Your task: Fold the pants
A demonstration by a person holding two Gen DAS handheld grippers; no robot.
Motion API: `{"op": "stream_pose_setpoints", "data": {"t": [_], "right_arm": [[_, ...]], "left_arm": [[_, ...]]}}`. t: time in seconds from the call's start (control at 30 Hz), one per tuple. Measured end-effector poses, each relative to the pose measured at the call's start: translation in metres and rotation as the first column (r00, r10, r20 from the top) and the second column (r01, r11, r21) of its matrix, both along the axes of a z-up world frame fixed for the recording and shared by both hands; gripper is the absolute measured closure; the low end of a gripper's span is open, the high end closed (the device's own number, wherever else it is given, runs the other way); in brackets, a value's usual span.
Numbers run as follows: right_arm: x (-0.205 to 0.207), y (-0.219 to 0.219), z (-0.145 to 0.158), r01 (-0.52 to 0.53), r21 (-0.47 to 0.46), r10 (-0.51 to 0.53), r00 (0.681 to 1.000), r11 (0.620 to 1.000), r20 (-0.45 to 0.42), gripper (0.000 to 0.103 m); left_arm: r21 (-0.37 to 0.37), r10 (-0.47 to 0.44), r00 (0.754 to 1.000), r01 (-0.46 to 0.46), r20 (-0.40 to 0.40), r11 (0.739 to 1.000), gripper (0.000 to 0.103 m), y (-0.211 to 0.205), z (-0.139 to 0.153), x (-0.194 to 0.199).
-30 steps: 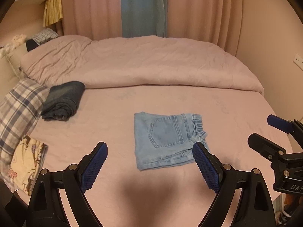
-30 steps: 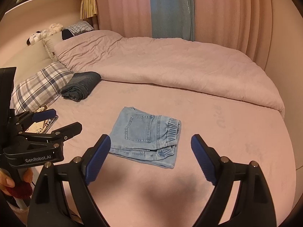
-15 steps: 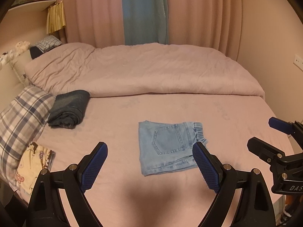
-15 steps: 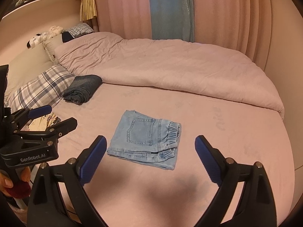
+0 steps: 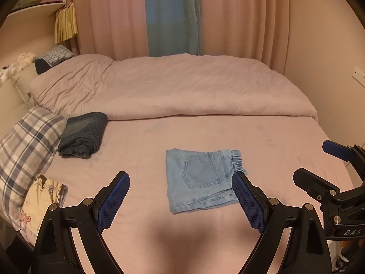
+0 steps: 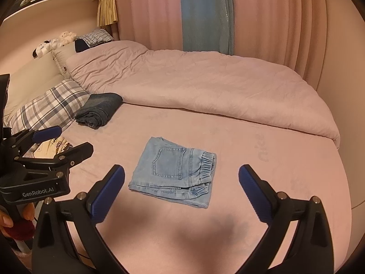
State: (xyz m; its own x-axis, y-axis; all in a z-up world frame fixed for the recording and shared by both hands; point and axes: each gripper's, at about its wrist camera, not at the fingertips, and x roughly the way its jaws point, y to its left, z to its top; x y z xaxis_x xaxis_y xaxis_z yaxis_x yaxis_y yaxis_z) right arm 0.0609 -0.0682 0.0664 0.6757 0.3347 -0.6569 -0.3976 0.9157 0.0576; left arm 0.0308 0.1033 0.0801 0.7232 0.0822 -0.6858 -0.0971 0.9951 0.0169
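Left gripper [image 5: 180, 202] held tilted downward, jaws wide apart, nothing between pads. Right gripper [image 6: 181, 193] same tilt, jaws opening, nothing between them. A hand [image 6: 13, 219] grips the left gripper's handle.

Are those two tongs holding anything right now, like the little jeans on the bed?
Nothing is held. The left tongs stand open and empty; the right tongs are opening with nothing between them. The folded light jeans lie free on the bed.

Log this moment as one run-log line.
light blue denim pants: folded, flat on pink bed sheet | left gripper: open, empty | right gripper: opening, empty
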Motion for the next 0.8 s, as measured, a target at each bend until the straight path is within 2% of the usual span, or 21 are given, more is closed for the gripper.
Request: {"op": "stream_pose_setpoints", "data": {"t": [0.8], "right_arm": [[-0.0001,-0.0041,0.001,0.001,0.005,-0.001,1.0,1.0,0.004,0.002]], "left_arm": [[0.004,-0.005,1.0,0.005,0.002,1.0,0.012,-0.004,0.0018,-0.0005]]}}
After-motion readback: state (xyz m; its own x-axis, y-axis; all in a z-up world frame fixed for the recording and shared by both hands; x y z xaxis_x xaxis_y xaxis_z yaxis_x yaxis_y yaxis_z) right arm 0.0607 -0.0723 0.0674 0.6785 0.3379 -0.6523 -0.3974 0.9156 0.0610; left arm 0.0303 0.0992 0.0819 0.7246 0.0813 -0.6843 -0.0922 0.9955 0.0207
